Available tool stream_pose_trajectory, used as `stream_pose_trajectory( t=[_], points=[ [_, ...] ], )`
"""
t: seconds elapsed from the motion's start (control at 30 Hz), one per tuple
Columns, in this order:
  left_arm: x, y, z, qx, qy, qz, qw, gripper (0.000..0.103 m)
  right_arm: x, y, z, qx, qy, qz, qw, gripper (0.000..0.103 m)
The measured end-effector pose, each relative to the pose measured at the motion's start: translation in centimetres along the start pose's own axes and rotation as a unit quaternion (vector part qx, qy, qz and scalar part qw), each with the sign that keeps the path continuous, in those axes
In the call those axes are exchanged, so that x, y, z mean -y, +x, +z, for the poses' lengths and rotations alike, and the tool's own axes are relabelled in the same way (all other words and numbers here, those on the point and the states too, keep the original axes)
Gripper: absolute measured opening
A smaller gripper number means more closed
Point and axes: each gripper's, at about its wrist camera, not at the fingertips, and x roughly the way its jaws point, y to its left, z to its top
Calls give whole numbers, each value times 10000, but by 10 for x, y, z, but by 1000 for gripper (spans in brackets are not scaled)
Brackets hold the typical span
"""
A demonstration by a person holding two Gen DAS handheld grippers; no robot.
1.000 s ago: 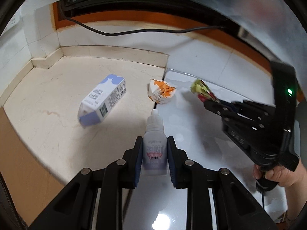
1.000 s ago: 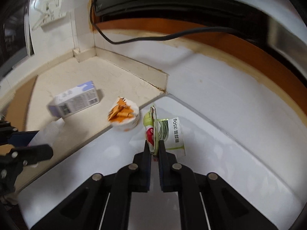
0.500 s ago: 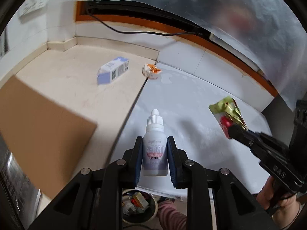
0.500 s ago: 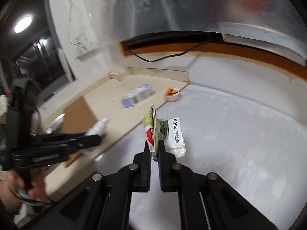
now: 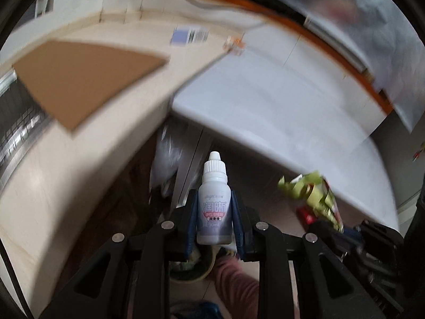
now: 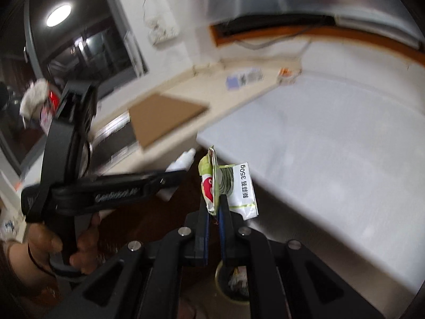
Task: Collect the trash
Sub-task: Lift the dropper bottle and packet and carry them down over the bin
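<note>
Dropper bottle [image 5: 214,207] clamped between left tongs [image 5: 214,212]; wrapper [image 6: 228,186] pinched in right tongs [image 6: 214,212].

Right tool [image 6: 213,207] pinching green wrapper [image 6: 228,183]

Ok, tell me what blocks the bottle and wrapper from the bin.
Nothing visible does. The bottle and the wrapper are held beyond the counter edge, with the bin below them behind the jaws.
</note>
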Motion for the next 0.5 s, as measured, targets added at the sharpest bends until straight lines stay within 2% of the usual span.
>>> stream_pose_trajectory(
  t=[0.23, 0.5],
  points=[
    [-22, 60, -53, -662, -233, 104, 9975, 22, 4, 57, -60, -866, -207, -250, 9957, 6],
    [-40, 120, -85, -1205, -200, 271, 9921, 23, 47, 132, -108, -1750, 406, -451, 9827, 6]
  ],
)
